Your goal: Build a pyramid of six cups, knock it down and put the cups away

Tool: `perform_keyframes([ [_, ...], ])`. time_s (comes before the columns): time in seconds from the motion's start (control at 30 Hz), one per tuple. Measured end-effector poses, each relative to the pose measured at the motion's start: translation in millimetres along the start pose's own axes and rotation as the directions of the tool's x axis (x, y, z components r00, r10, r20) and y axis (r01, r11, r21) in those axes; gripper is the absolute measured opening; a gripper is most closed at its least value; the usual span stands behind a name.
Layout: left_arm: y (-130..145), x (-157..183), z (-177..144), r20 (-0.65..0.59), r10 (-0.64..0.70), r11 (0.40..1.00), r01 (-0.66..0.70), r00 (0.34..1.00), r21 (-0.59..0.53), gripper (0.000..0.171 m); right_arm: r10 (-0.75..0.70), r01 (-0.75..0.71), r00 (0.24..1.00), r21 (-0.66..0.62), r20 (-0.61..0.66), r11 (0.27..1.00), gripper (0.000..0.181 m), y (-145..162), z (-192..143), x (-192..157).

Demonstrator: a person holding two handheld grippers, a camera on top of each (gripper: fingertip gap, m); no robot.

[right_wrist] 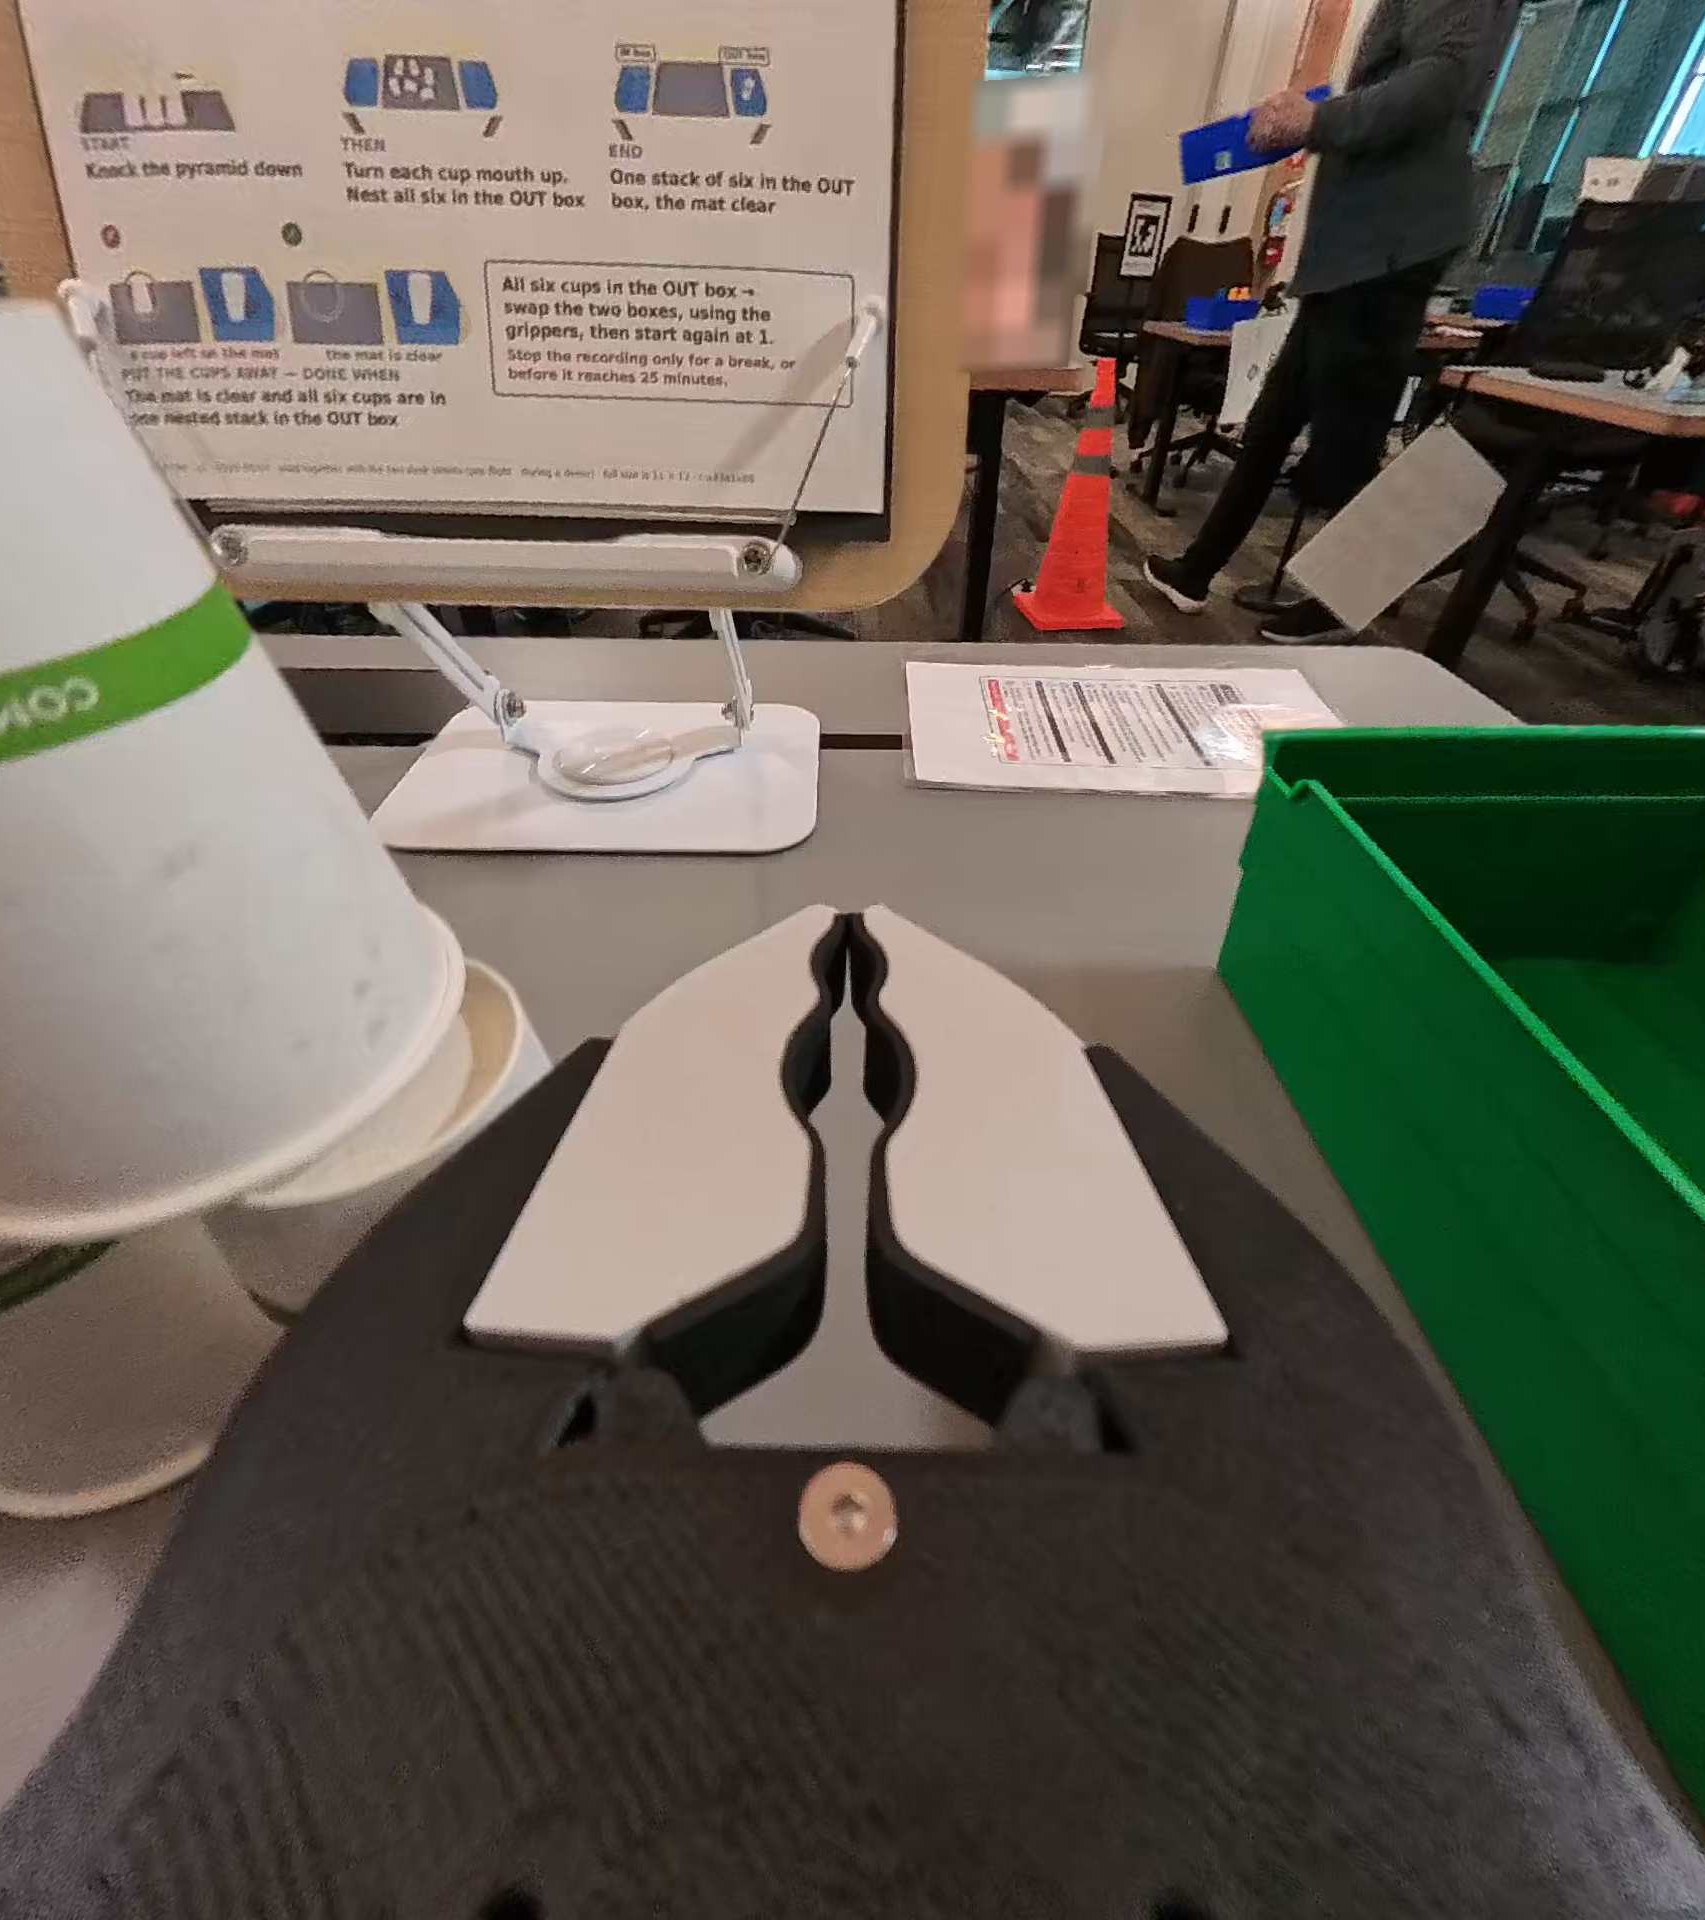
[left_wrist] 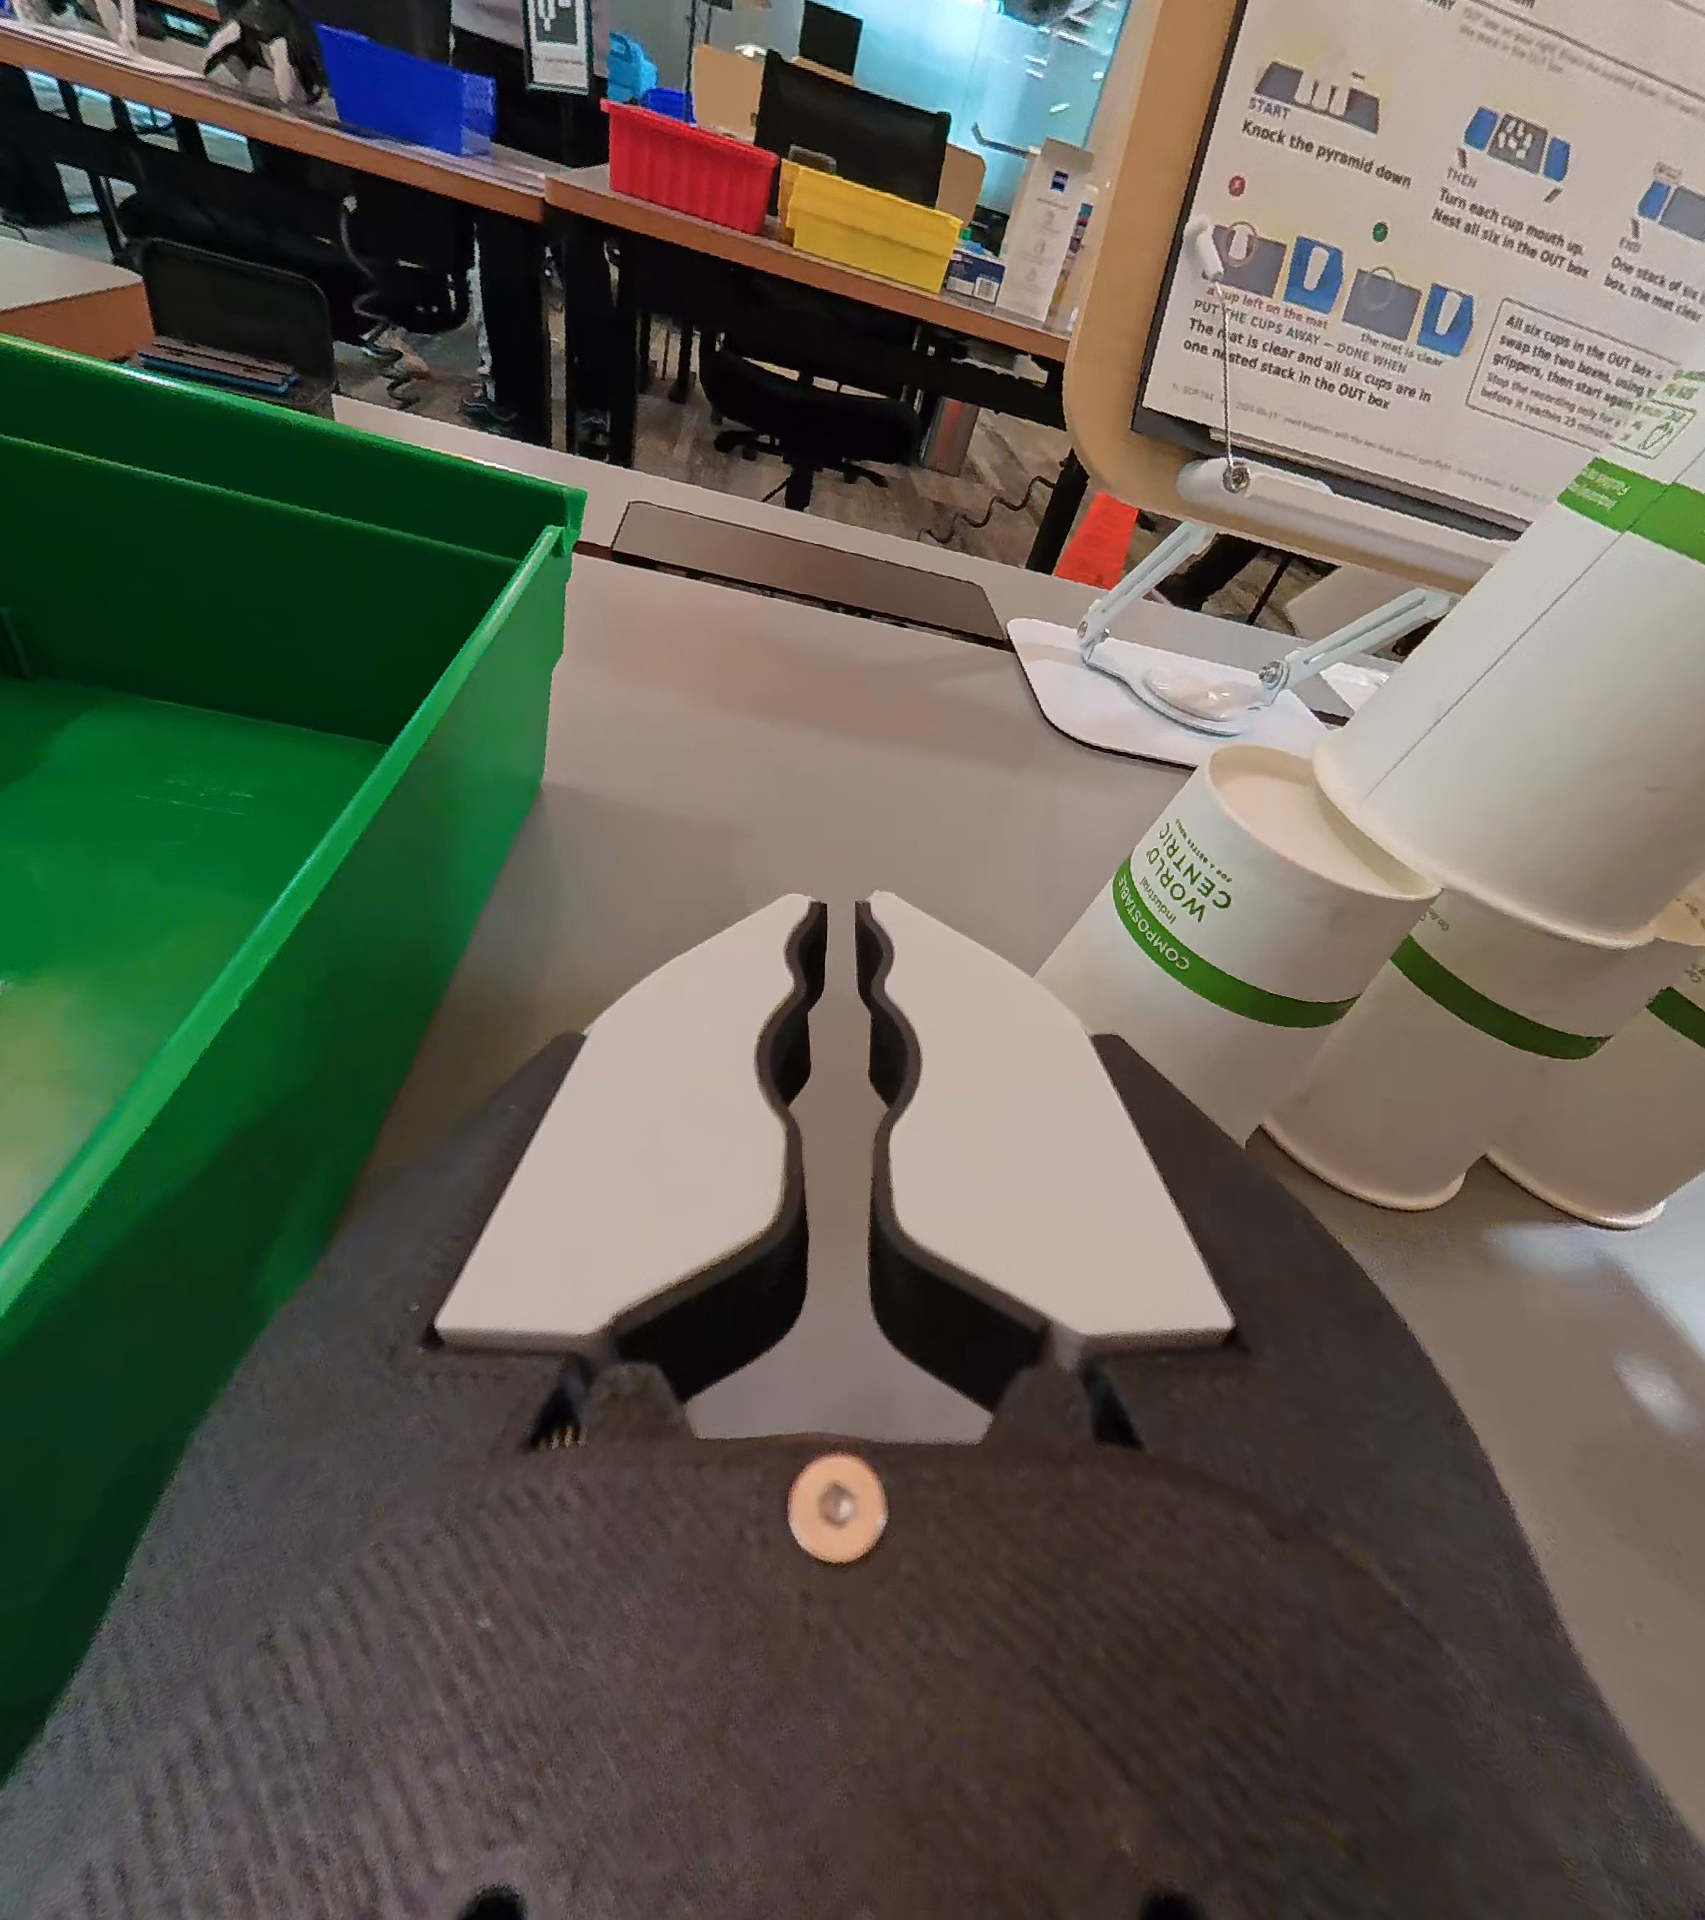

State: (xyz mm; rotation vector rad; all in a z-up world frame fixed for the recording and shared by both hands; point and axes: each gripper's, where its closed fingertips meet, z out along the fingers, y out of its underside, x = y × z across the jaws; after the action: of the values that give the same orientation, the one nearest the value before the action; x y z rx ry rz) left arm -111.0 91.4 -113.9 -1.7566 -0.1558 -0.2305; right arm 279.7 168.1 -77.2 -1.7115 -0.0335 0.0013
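A pyramid of upside-down white paper cups with green bands stands on the grey table. In the left wrist view its bottom-row cups (left_wrist: 1232, 925) sit at the right with an upper cup (left_wrist: 1575, 717) resting on them. In the right wrist view the upper cup (right_wrist: 100, 831) fills the left side above a lower cup (right_wrist: 48, 1371). My left gripper (left_wrist: 840, 909) is shut and empty, just left of the cups, beside a green bin (left_wrist: 204, 831). My right gripper (right_wrist: 846, 920) is shut and empty, between the cups and another green bin (right_wrist: 1554, 1039).
An instruction sheet (right_wrist: 474, 249) on a white stand (right_wrist: 609, 779) stands at the table's back, also in the left wrist view (left_wrist: 1430, 260). A laminated card (right_wrist: 1108, 727) lies beside it. Beyond are an orange cone (right_wrist: 1076, 540), a standing person (right_wrist: 1347, 312), desks and coloured bins (left_wrist: 692, 166).
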Motion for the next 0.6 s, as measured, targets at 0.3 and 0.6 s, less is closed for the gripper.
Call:
perform_keyframes([
  [0.3,3,1,1,0.0,0.021,1.0,-0.021,1.0,-0.017,0.006,-0.031,0.031,0.999,-0.021,0.016,0.999,0.0,5,13,-9],
  [0.6,6,6,2,-0.009,0.044,0.998,-0.045,0.999,-0.033,0.006,-0.017,0.017,1.0,-0.019,0.017,1.0,0.0,5,10,-3],
])
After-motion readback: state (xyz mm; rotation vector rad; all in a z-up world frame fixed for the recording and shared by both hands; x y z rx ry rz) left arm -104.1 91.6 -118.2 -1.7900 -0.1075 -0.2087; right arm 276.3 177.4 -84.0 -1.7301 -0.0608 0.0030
